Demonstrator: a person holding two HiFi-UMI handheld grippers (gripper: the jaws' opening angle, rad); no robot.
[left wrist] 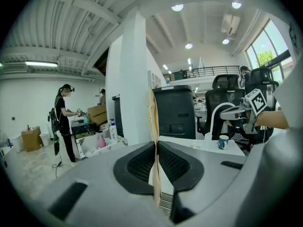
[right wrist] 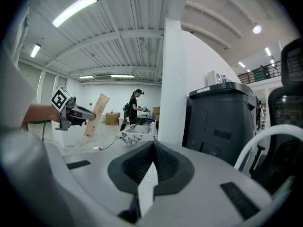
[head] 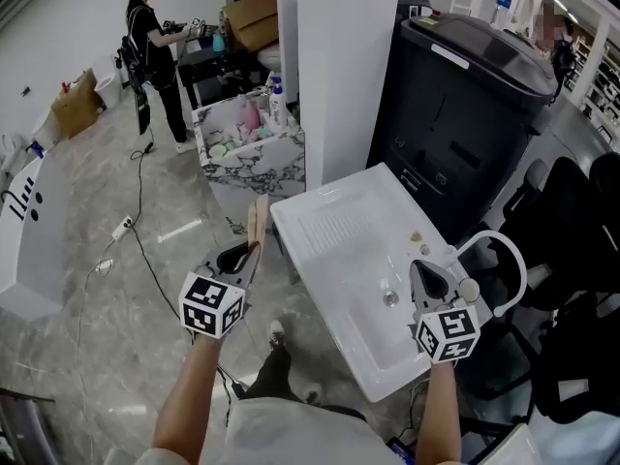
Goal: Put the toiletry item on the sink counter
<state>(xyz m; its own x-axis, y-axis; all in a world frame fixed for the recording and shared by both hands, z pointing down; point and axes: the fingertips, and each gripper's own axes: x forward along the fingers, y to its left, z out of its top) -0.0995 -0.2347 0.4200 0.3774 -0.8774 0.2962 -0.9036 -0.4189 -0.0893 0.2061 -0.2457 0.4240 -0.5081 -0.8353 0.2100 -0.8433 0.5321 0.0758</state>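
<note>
My left gripper is shut on a flat tan toiletry tube, which stands upright from the jaws. It is over the floor, just left of the white sink counter. In the left gripper view the tube shows edge-on, pinched between the pads of the left gripper. My right gripper hovers over the counter's right side by the basin, jaws together with nothing in them. The right gripper view shows its jaws closed, with the left gripper and the tube off to the left.
A tall black bin and a white pillar stand behind the counter. A small cup sits on the counter. Black office chairs crowd the right. A marble counter with bottles, a person and floor cables lie at the back left.
</note>
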